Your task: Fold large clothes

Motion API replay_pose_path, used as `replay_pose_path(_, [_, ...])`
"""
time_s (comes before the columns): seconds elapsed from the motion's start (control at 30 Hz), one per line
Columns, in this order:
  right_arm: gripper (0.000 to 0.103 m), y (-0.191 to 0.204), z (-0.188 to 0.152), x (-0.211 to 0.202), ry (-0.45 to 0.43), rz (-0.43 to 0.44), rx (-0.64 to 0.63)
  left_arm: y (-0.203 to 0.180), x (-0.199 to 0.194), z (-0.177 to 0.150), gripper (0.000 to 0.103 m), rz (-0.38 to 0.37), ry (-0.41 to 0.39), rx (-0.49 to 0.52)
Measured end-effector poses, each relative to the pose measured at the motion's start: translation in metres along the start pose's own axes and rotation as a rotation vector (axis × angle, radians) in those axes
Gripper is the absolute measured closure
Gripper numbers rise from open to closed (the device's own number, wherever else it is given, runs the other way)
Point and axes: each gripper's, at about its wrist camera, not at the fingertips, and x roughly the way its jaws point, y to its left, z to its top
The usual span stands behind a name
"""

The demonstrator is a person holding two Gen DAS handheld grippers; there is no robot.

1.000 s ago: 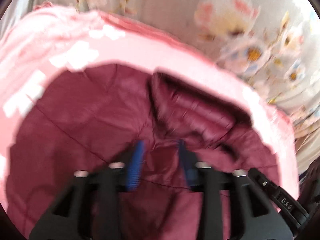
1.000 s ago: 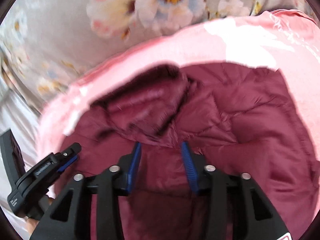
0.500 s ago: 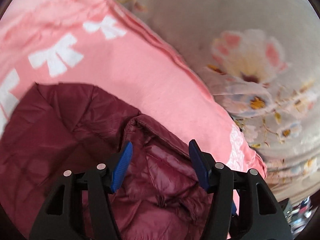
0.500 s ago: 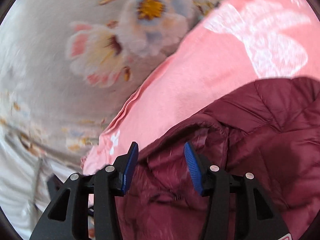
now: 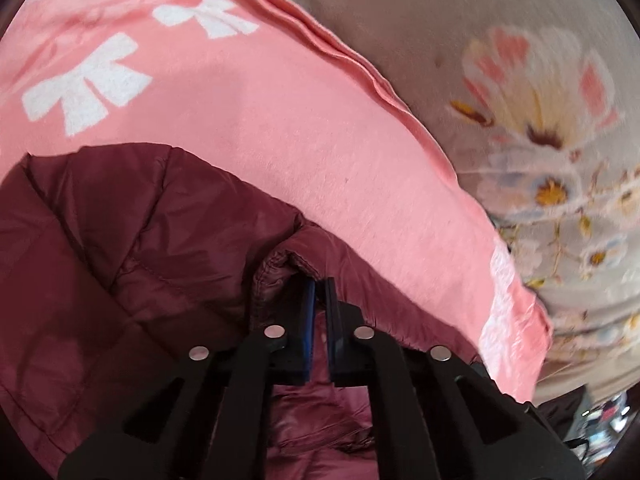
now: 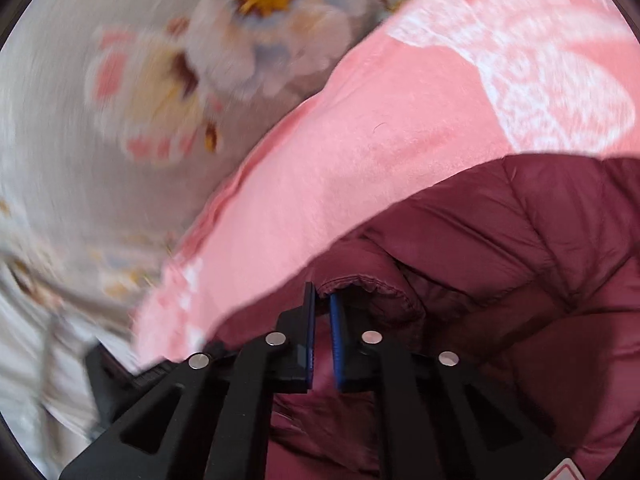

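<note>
Left wrist view first: the left tool [image 5: 319,284] is seen clamped down on a folded edge of the maroon puffer jacket [image 5: 120,248], with the blue pads [image 5: 308,312] nearly pressed together and a bit of fabric pinched at their tips. Half a second back those pads were spread wide over the same fold, so the grip was only just made. The jacket is spread on a pink blanket [image 5: 280,120] with white bow prints [image 5: 88,84], and a grey floral bedsheet [image 5: 540,100] is seen past the blanket's edge on the right.

Over in the right wrist view, the right tool [image 6: 322,294] is caught closing on the jacket's stitched hem [image 6: 360,282], and a narrow gap is left between its pads, which were also wide apart a moment earlier. The pink blanket [image 6: 360,152] is shown with a big white print [image 6: 552,92] instead of bows, and the floral sheet [image 6: 80,200] lies to the left here, pretty blurred. A black object [image 6: 116,376] at the lower left edge is shown only in this view; what it is can't be told.
</note>
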Motion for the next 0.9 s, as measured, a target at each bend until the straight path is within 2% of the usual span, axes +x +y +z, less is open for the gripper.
replay_pose_path(0.2, [0.099,0.014,-0.018,-0.003,0.006,-0.121,-0.208,0.004,-0.016,-0.017,0.102,0.008,-0.036,0.075])
replay_pose_path(0.37, [0.099,0.022,-0.035,0.009,0.011,-0.251,-0.349,0.006,-0.005,-0.03,0.102,0.064,-0.034,0.126])
replay_pose_path(0.47, [0.1,0.018,-0.042,0.014,0.004,-0.281,-0.378,0.012,0.001,-0.036,0.102,0.068,-0.035,0.122])
replay_pose_path(0.67, [0.101,0.027,-0.052,0.022,-0.029,-0.358,-0.453,0.005,0.005,-0.049,0.102,0.129,-0.082,0.214])
replay_pose_path(0.9, [0.101,0.029,-0.054,0.027,-0.031,-0.392,-0.476,0.004,0.007,-0.052,0.101,0.14,-0.109,0.233])
